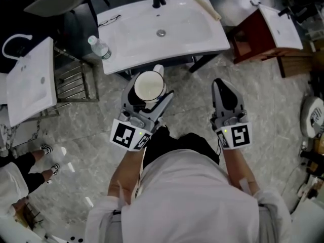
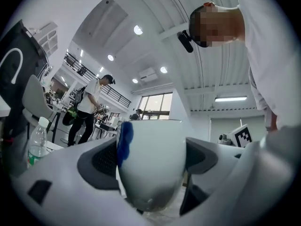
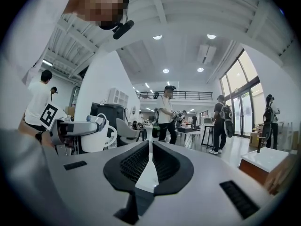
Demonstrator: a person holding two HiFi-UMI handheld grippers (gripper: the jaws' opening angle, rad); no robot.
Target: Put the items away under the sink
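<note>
Left gripper point(image 1: 152, 97) clamps white mug point(image 1: 149, 85), frame centre, below sink point(image 1: 202, 39). Right gripper point(image 1: 226, 92) closed, apparently empty.

1 mug point(image 1: 149, 85), 1 bottle point(image 1: 99, 48), 3 sinks point(image 1: 136, 39) point(image 1: 30, 80) point(image 1: 281, 27) and 2 grippers point(image 1: 150, 96) point(image 1: 221, 85).

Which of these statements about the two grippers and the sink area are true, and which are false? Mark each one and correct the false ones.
1. The left gripper is shut on a white mug. True.
2. The right gripper holds a water bottle. False: its jaws are together with nothing between them; the water bottle stands at the left edge of the sink.
3. The mug is upright, its opening facing up. True.
4. The mug rests inside the sink basin. False: it is held in the air in front of the sink, over the floor.
</note>
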